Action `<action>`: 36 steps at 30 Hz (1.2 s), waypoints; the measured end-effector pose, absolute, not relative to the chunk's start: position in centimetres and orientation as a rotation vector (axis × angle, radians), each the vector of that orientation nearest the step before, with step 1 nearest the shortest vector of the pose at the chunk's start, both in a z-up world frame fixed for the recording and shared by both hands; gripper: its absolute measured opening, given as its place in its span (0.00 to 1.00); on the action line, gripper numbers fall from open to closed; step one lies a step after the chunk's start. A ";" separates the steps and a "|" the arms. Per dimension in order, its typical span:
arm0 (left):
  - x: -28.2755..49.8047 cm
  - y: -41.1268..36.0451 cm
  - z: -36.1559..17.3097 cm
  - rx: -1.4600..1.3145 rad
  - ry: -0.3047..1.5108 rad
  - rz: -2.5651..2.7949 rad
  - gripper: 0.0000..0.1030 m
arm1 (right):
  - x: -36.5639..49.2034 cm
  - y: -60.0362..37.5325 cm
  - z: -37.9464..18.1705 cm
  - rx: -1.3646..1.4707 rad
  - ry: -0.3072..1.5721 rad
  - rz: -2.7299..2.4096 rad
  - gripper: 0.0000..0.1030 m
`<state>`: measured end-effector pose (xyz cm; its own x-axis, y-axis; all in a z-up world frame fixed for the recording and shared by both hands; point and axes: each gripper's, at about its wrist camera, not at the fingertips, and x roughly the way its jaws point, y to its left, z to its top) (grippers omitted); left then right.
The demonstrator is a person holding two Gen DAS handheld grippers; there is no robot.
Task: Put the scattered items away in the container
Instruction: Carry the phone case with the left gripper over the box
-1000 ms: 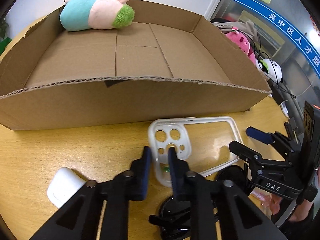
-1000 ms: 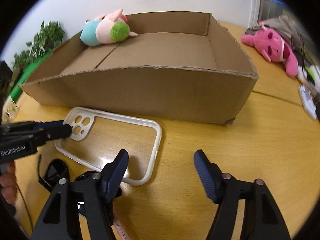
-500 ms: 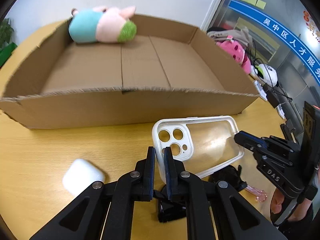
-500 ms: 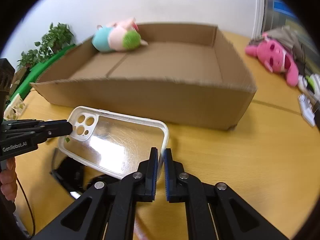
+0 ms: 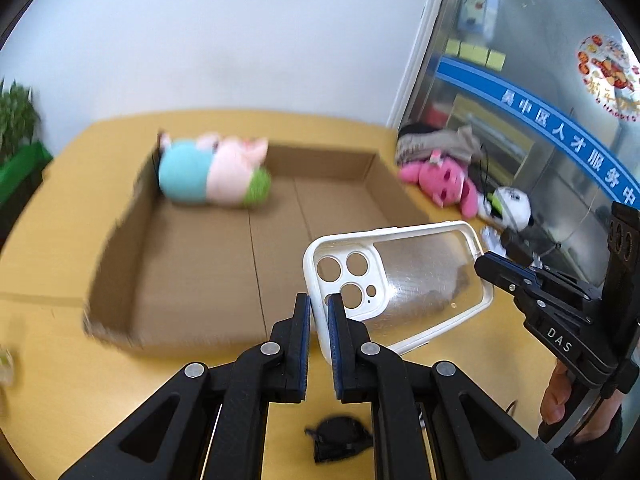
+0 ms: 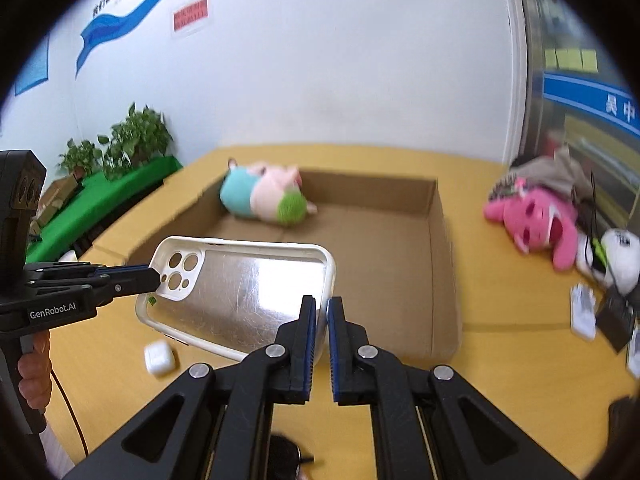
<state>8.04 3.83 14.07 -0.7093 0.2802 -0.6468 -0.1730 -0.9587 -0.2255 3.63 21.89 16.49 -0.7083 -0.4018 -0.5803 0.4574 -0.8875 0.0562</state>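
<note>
A clear phone case with a white rim [image 5: 404, 284] hangs in the air above the near edge of the open cardboard box [image 5: 224, 276]. My left gripper [image 5: 318, 312] is shut on its camera-hole end. My right gripper [image 6: 322, 312] is shut on the opposite end of the case [image 6: 240, 292]. The right gripper also shows in the left wrist view [image 5: 490, 266], and the left gripper in the right wrist view [image 6: 154, 278]. A blue, pink and green plush toy [image 5: 214, 174] lies in the box's far left corner and also shows in the right wrist view [image 6: 266, 198].
A white earbud case [image 6: 159, 356] and dark sunglasses [image 5: 340, 438] lie on the wooden table in front of the box. A pink plush [image 6: 536, 220], a white plush [image 5: 510, 206] and small items lie to the right of the box. Potted plants [image 6: 120, 142] stand at far left.
Both grippers have lifted the phone case off the table, up and forward over the box's near wall. One second ago the right gripper was open; it closed on the case's end.
</note>
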 end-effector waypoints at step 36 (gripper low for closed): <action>-18.2 5.2 20.7 -1.195 -0.005 2.648 0.07 | -20.9 20.3 23.3 1.031 0.067 -2.522 0.05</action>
